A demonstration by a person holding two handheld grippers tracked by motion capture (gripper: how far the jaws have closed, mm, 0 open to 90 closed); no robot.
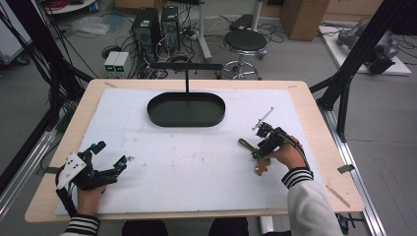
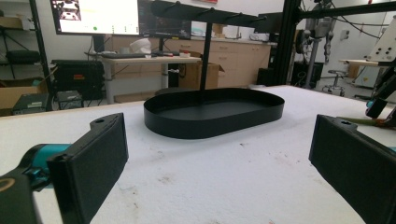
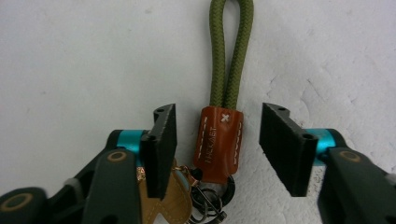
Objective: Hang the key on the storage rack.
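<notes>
A keychain lies on the white mat at the right. It has an olive cord loop (image 3: 231, 51), a brown leather sleeve (image 3: 219, 144), metal rings and a tan leather tag (image 1: 261, 168). My right gripper (image 3: 219, 126) is open and points down at it, one jaw on each side of the brown sleeve, neither touching it. In the high view the right gripper (image 1: 257, 154) hovers over the keychain, and the cord (image 1: 244, 143) sticks out to its left. My left gripper (image 1: 112, 155) rests low at the mat's left, open (image 2: 219, 154) with nothing between its jaws.
A black oval tray (image 1: 187, 123) stands at the mat's far middle, with a black T-shaped hanger stand (image 1: 187, 78) rising behind it. The tray (image 2: 210, 123) lies straight ahead of the left gripper. A stool, computers and cables sit on the floor beyond the table.
</notes>
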